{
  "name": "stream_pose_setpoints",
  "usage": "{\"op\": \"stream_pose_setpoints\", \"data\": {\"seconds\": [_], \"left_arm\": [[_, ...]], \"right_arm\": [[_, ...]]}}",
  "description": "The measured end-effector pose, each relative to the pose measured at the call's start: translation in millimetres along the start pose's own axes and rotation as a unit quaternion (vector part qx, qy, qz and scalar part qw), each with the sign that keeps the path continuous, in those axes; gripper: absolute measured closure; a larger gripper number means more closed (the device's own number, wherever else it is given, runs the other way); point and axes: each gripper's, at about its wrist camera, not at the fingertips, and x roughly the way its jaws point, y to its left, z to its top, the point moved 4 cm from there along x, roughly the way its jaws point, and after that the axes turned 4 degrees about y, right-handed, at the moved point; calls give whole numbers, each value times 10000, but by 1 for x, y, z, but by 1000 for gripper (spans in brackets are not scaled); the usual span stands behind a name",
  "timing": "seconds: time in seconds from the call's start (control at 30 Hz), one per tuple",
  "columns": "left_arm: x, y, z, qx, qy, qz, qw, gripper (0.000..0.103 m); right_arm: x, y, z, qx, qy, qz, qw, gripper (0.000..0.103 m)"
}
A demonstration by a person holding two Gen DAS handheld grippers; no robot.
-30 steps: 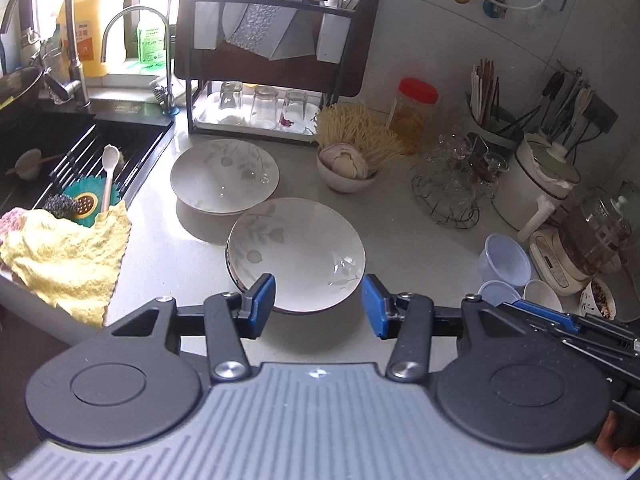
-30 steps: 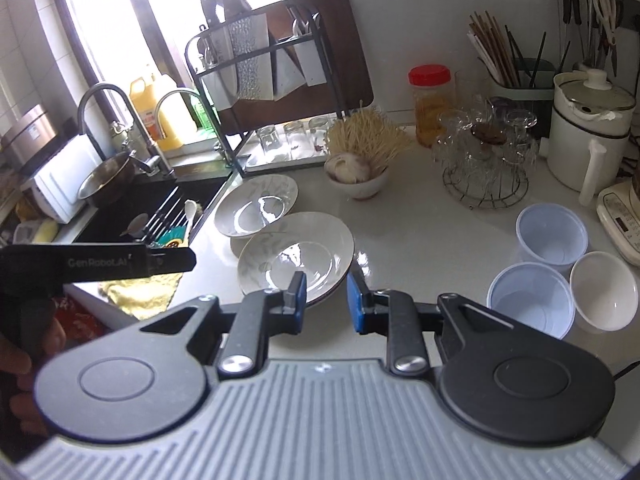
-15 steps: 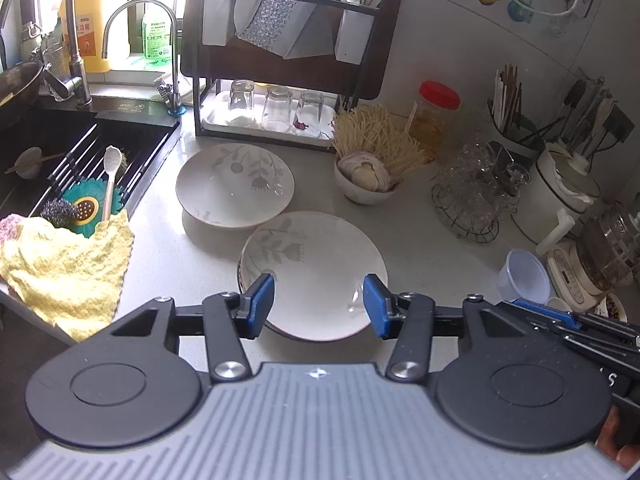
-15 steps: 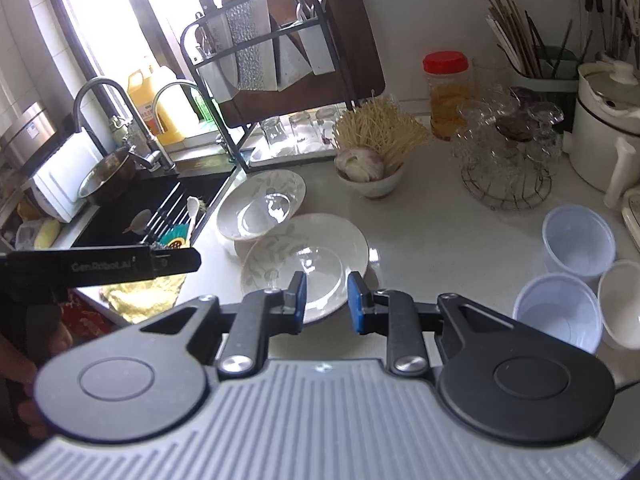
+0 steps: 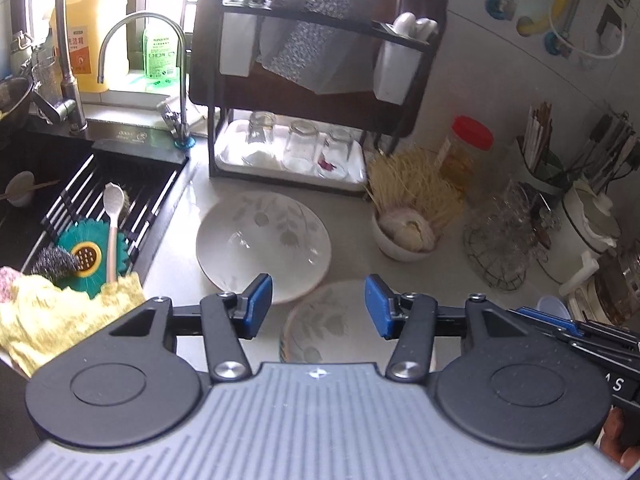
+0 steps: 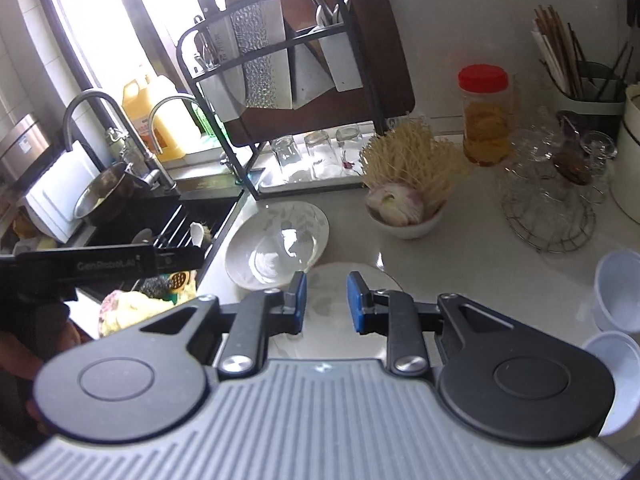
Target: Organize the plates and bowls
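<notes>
Two white plates with a grey leaf print lie on the counter. The far plate (image 5: pixel 264 240) sits by the sink; it also shows in the right wrist view (image 6: pixel 278 244). The near plate (image 5: pixel 324 324) lies just beyond my left gripper (image 5: pixel 318 306), which is open and empty above its near rim. The near plate also shows in the right wrist view (image 6: pixel 326 300), partly hidden behind my right gripper (image 6: pixel 326 300), which is open with a narrow gap and empty. Two white plastic bowls (image 6: pixel 618 288) stand at the right.
A black dish rack (image 5: pixel 316 92) with upturned glasses stands at the back. A sink (image 5: pixel 60 184) with a yellow cloth (image 5: pixel 60 312) is at the left. A small bowl of garlic (image 5: pixel 404 232), a jar (image 5: pixel 464 152) and a wire rack of glassware (image 5: pixel 508 240) stand at the right.
Both grippers have moved forward over the counter. The near plate has slid under them in view and the far plate and rack have come closer. The jaws have stayed as they were.
</notes>
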Motion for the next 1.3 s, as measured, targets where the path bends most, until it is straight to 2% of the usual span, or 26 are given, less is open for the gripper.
{"op": "stream_pose_setpoints", "data": {"seconds": [0.23, 0.4, 0.43, 0.5, 0.57, 0.63, 0.8, 1.1, 1.3], "left_arm": [[29, 32, 32, 100, 161, -146, 9997, 46], [59, 48, 50, 368, 390, -220, 9983, 45], [67, 52, 52, 406, 478, -247, 9977, 45], [83, 60, 55, 458, 663, -305, 9963, 44], [97, 64, 55, 674, 836, -377, 9935, 44], [107, 66, 55, 898, 957, -429, 9904, 42], [136, 82, 61, 953, 1171, -626, 9865, 38], [192, 118, 71, 699, 1240, -476, 9887, 38], [219, 135, 72, 821, 1342, -554, 9860, 39]], "right_arm": [[37, 13, 16, 269, 129, -106, 9995, 76], [67, 23, 22, 488, 299, -187, 9982, 76], [73, 23, 22, 555, 359, -233, 9975, 74], [84, 23, 21, 734, 424, -287, 9960, 50], [95, 24, 21, 855, 523, -329, 9944, 44], [107, 26, 21, 996, 663, -352, 9922, 44], [133, 30, 28, 1253, 725, -457, 9884, 44], [189, 29, 33, 1530, 838, -622, 9827, 44], [219, 27, 34, 1753, 1026, -675, 9768, 44]]}}
